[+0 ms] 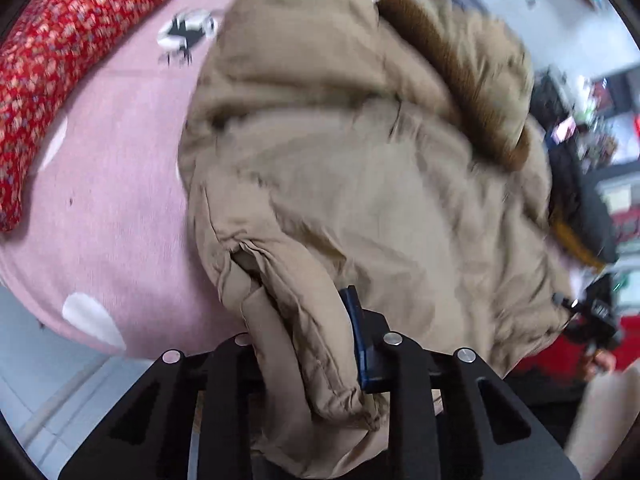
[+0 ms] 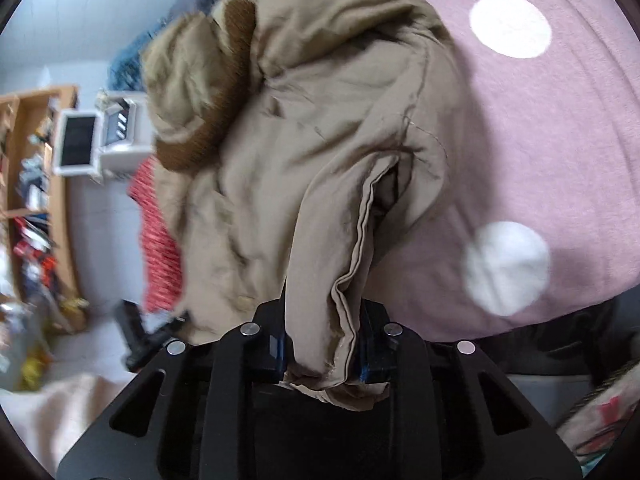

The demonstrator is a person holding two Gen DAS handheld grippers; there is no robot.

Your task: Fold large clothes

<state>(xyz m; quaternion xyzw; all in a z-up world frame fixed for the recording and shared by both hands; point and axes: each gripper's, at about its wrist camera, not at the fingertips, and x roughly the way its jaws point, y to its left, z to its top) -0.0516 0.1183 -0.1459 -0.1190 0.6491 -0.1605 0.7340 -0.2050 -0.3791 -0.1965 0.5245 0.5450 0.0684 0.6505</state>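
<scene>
Both grippers clamped on the coat [image 1: 360,184], no earlier view to compare.

Left gripper [image 1: 308,344]: jaws closed on a thick bunched fold of tan fabric at the coat's near edge. The fold runs down between the fingers and spills past them toward the camera. One blue pad [image 1: 358,336] shows on the right of the fold; the other is hidden by cloth.

Right gripper [image 2: 320,354]: jaws closed on a layered hem edge, seam lines visible, blue pads [image 2: 278,354] pressed on both sides. Fabric tail pokes out below the grip.

Coat: tan, padded, lying on the bed [image 1: 116,200], which has a pink cover with white dots. Long axis runs from the gripped near edge away from both cameras. Hood [image 1: 460,80] with brown fur trim [image 2: 212,128] is at the far end, so the collar end points away and the hem end is toward the grippers. In the left view the coat sits toward the bed's right side, with bare pink cover to its left. In the right view bare cover is on its right. Near edge is pulled up into ridges at both grips; the rest is slumped and creased on the cover.

Red patterned blanket [image 1: 44,68] lies along the bed's far-left edge, apart from the coat in the left view.

Both views motion-blurred. Wooden shelf [image 2: 36,168] beyond the bed in the right view, contents too blurred to tell.
</scene>
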